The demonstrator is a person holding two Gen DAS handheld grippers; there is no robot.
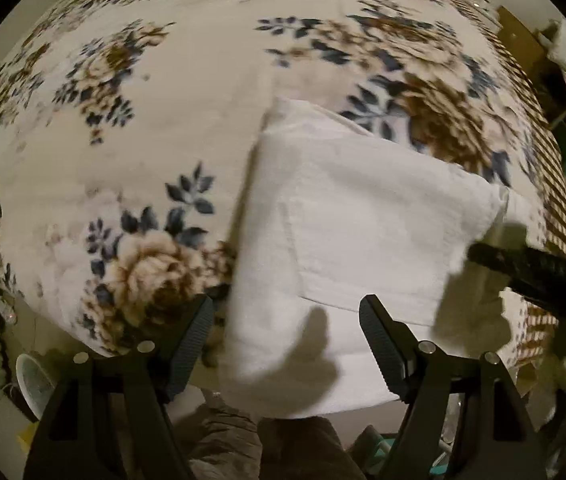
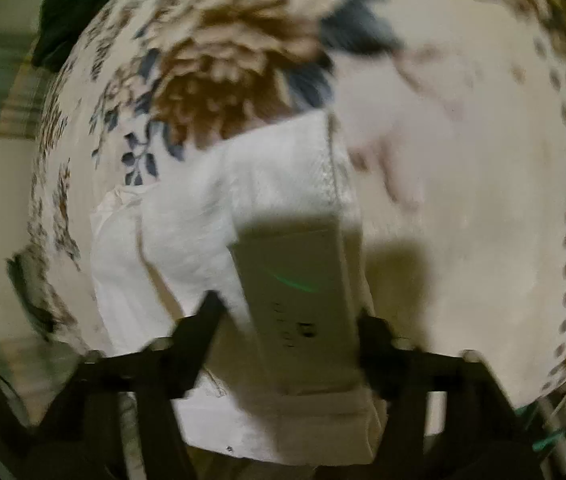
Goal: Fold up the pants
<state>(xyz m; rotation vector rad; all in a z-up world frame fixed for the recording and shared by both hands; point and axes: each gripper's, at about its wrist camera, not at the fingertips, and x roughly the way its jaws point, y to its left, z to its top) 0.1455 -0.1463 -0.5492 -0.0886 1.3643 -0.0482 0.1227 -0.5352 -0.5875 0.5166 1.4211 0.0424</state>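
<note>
- The white pants (image 1: pixel 347 232) lie folded into a thick rectangular stack on the floral blanket (image 1: pixel 103 120), near its edge.
- Layered folds show along the stack's left side in the right wrist view; the cloth (image 2: pixel 211 220) looks textured and creased.
- The left gripper (image 1: pixel 287 336) is spread apart above the stack, grasping nothing.
- The right gripper (image 2: pixel 291 336), blurred, also stands released over the pants.
</note>
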